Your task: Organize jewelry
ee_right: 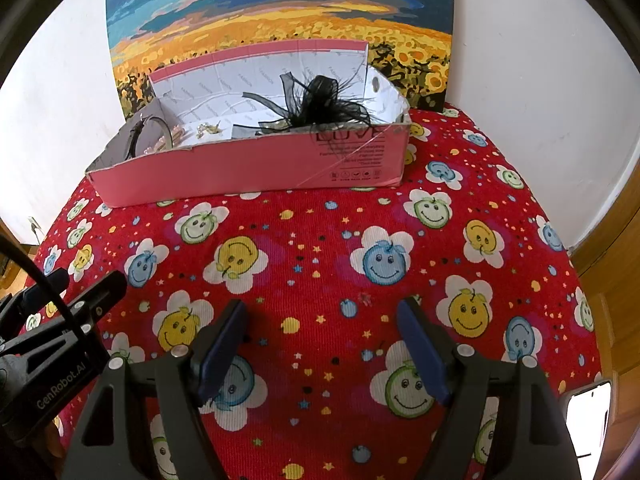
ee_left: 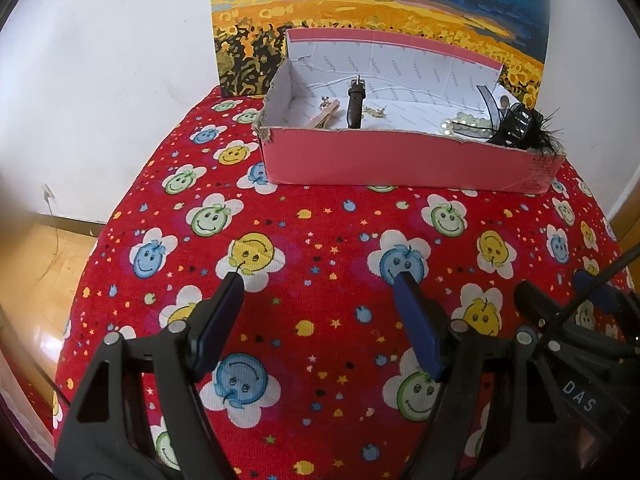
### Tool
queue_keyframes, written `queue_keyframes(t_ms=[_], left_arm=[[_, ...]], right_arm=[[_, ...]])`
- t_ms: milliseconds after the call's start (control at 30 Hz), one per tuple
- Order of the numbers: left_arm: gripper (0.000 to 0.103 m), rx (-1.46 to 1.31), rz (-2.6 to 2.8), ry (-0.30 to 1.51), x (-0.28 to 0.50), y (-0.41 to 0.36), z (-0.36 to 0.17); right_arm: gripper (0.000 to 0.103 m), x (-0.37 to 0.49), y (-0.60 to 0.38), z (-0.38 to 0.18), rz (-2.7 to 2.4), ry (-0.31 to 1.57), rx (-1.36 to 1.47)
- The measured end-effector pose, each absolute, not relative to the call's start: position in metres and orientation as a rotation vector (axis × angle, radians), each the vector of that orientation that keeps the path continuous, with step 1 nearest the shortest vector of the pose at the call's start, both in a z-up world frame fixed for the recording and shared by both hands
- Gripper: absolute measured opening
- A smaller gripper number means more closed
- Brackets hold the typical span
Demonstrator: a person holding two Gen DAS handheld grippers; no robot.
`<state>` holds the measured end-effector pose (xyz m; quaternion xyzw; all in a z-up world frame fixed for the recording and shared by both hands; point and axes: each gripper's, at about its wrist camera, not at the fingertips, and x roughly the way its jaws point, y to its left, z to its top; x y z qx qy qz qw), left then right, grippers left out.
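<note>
A pink cardboard box with a white lining stands at the back of the red cloth. Inside it lie a dark watch strap, a wooden clip, a small gold piece, pale beads and a black feathered hair piece. The box also shows in the right wrist view, with the black hair piece and a dark hairband in it. My left gripper is open and empty over the cloth. My right gripper is open and empty, beside the left one.
A red cloth with smiley flowers covers the rounded surface. A sunflower painting leans on the white wall behind the box. Wooden floor lies to the left. The left gripper shows in the right wrist view.
</note>
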<state>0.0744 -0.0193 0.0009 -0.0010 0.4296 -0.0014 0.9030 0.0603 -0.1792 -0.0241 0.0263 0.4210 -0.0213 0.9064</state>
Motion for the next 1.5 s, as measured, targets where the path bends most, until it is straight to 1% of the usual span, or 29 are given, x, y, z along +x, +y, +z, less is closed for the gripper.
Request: queue_keyframes(t_ms=[1500], left_arm=[[0.069, 0.037, 0.03, 0.864, 0.0713, -0.021, 0.0046]], right_arm=[[0.079, 0.0607, -0.1814, -0.0232, -0.044, 0.871, 0.05]])
